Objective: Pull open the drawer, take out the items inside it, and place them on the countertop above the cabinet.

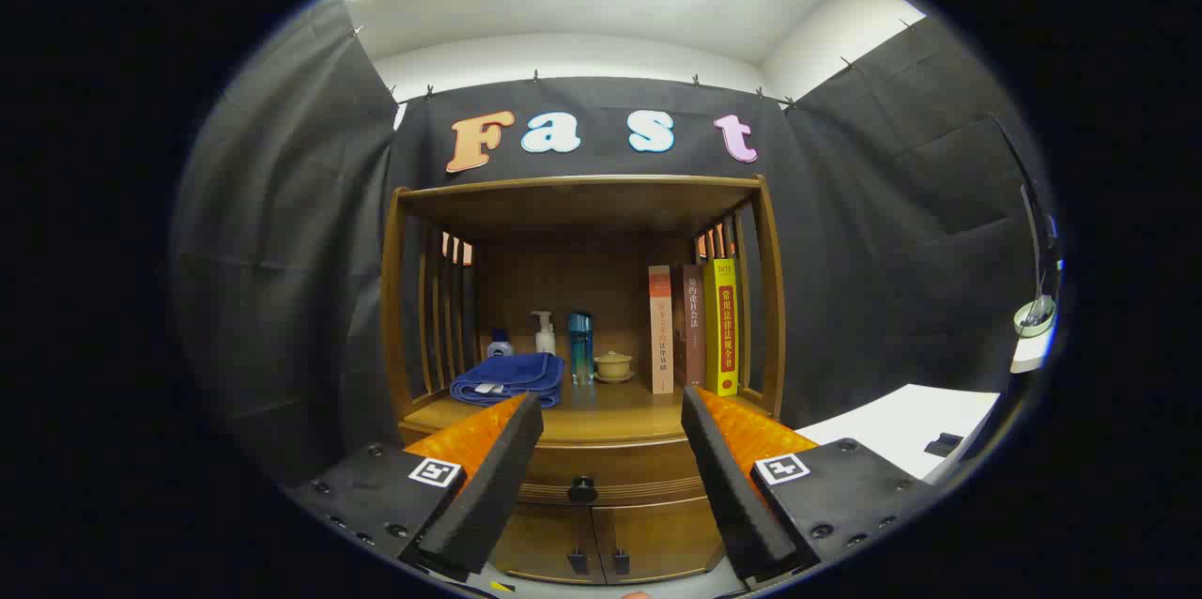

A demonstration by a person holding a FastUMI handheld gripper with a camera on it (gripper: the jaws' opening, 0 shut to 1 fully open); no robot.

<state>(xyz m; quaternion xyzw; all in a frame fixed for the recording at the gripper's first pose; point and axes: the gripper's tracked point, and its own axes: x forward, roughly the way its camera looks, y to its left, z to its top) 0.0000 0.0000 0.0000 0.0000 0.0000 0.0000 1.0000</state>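
— So how much of the job can be counted as done?

— Nothing yet, it would be judged. The cabinet (582,449) is seen straight ahead, and its drawer (601,472) is shut flush beneath the countertop (610,419); whatever lies inside is hidden.

— And what is already kept on that countertop?

— A folded blue towel (508,377) at the left, three upright books (693,329) at the right, and between them some bottles (562,345) and a small lidded cup (613,365).

— Where is the gripper held?

— The gripper (611,411) is held with its fingers spread wide apart and nothing between them, short of the cabinet. The drawer knob (582,489) is seen in the gap between the fingers, untouched.

— So what is left?

— Everything: the knob must be grasped, the drawer pulled out, and its contents lifted onto the countertop.
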